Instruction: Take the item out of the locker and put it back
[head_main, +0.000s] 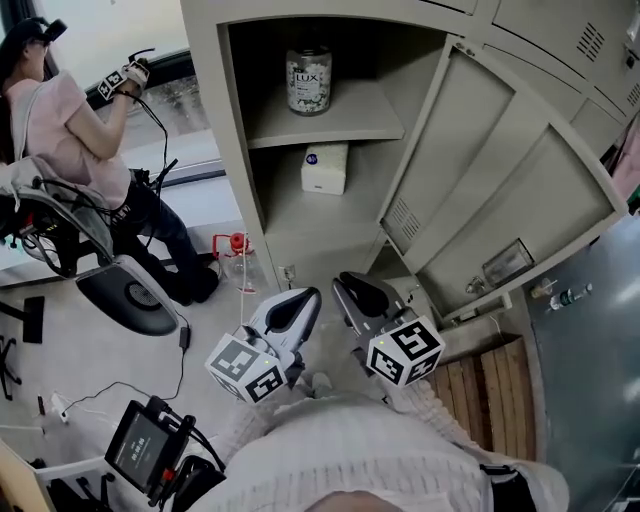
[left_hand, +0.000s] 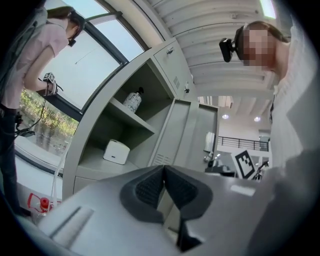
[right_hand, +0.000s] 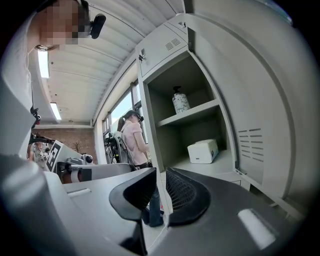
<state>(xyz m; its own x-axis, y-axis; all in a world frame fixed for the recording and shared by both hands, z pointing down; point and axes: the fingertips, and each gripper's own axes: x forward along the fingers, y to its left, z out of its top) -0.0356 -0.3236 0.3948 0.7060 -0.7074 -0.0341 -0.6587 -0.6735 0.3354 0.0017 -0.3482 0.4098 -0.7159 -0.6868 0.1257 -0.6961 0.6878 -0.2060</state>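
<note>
Locker (head_main: 225, 150) is open, door (head_main: 500, 190) swung out to the right. Upper shelf: LUX jar (head_main: 308, 80), upright, approx mid-shelf. Compartment below: white box (head_main: 325, 167) resting on that shelf, set back from the front edge. Both items are inside the locker, nothing touching either.

Left hand-held gripper (left_hand: 164, 170): pads meet at the tips, nothing between them, empty. Right hand-held gripper (right_hand: 160, 172): jaws a narrow slit apart, nothing gripped, only bg shows thru the gap.

In head view the two grippers sit side by side in front of the locker, just below its opening, both pointing toward it and well apart from jar and box.

Bg: 2nd person (head_main: 60, 130) in a pink top at left by the window, raising a marker-cube tool (head_main: 125, 78). Red-capped bottle (head_main: 236, 244) on the floor just beside the locker's left wall. Small screen device (head_main: 140, 445) at bottom left.
</note>
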